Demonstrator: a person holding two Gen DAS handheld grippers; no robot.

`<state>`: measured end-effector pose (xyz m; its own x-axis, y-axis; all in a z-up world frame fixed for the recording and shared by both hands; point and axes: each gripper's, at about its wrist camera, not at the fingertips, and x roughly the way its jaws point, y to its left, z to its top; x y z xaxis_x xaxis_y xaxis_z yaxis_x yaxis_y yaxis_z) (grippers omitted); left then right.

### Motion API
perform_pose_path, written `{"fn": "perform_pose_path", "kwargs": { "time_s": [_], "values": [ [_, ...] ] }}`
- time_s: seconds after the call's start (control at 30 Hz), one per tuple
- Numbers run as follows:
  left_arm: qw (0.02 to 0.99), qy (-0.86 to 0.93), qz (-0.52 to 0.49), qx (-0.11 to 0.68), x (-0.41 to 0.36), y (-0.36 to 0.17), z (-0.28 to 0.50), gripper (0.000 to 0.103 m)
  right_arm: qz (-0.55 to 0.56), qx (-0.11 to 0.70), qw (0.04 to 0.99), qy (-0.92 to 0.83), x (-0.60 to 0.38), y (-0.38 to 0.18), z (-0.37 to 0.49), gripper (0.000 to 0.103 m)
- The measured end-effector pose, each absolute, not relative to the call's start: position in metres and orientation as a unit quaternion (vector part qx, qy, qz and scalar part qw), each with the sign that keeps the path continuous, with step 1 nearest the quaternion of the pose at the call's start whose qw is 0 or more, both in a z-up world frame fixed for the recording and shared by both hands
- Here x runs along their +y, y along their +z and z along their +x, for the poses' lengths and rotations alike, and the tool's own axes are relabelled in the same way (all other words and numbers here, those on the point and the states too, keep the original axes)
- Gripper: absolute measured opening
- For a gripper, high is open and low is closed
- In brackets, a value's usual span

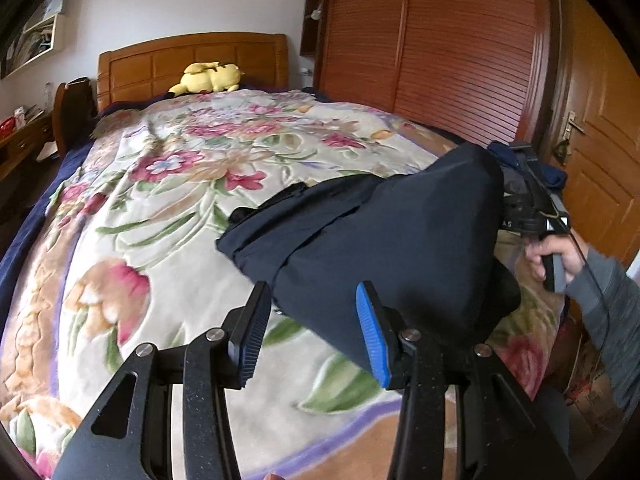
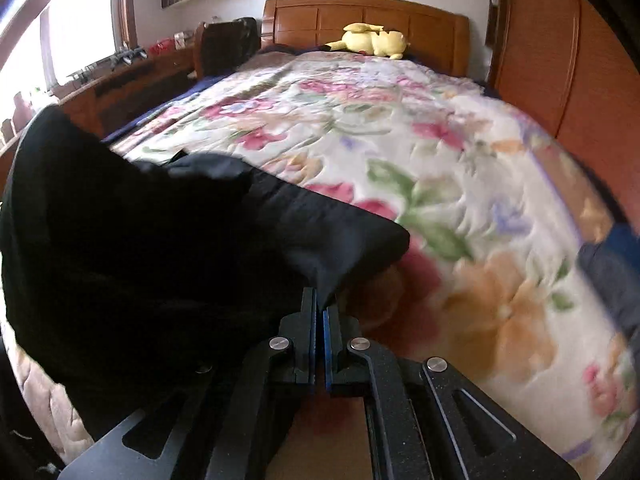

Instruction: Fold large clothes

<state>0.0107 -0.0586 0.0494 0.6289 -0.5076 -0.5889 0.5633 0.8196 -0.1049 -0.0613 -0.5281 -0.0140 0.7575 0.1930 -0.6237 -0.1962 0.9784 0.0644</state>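
Dark navy garment (image 1: 360, 232) is on the near half of the bed (image 1: 168, 208), on the floral blanket, one part lifted off the surface. Right gripper (image 2: 321, 308) has its fingers pressed together, pinching a corner of the cloth; the fabric drapes up and to the left of that view. Left gripper (image 1: 316, 312) has its fingers spread, holding nothing, right at the garment's near edge, with the right-side pad (image 1: 374, 340) close against the fold. My read: a fold is in progress and the lifted part needs carrying over the flat part. To do it well: keep the right pinch tight, move low and level so the cloth doesn't billow, get the left fingers onto the matching corner before laying down, and line up the edges before release. Risk: the single-corner hold lets the layer twist. No containers in view; a yellow plush (image 1: 208, 78) sits at the headboard, well apart.
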Motion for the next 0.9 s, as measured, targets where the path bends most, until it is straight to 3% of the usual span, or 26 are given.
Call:
{"fn": "perform_pose_path", "kwargs": {
  "time_s": [0.13, 0.37, 0.7, 0.9],
  "values": [
    [0.903, -0.295, 0.044, 0.31, -0.059, 0.051, 0.011, 0.045, 0.035, 0.294, 0.945, 0.14, -0.528, -0.011, -0.067, 0.002],
    [0.907, -0.284, 0.037, 0.308, -0.047, 0.055, 0.008, 0.045, 0.019, 0.339, 0.929, 0.147, -0.515, -0.02, -0.053, 0.002],
    [0.905, -0.287, 0.037, 0.311, -0.039, 0.049, 0.006, 0.045, 0.023, 0.249, 0.966, 0.061, -0.538, 0.068, -0.105, 0.037],
    [0.906, -0.284, 0.036, 0.311, -0.035, 0.048, 0.003, 0.045, 0.007, 0.309, 0.942, 0.13, -0.482, 0.084, -0.088, 0.042]
  ]
}}
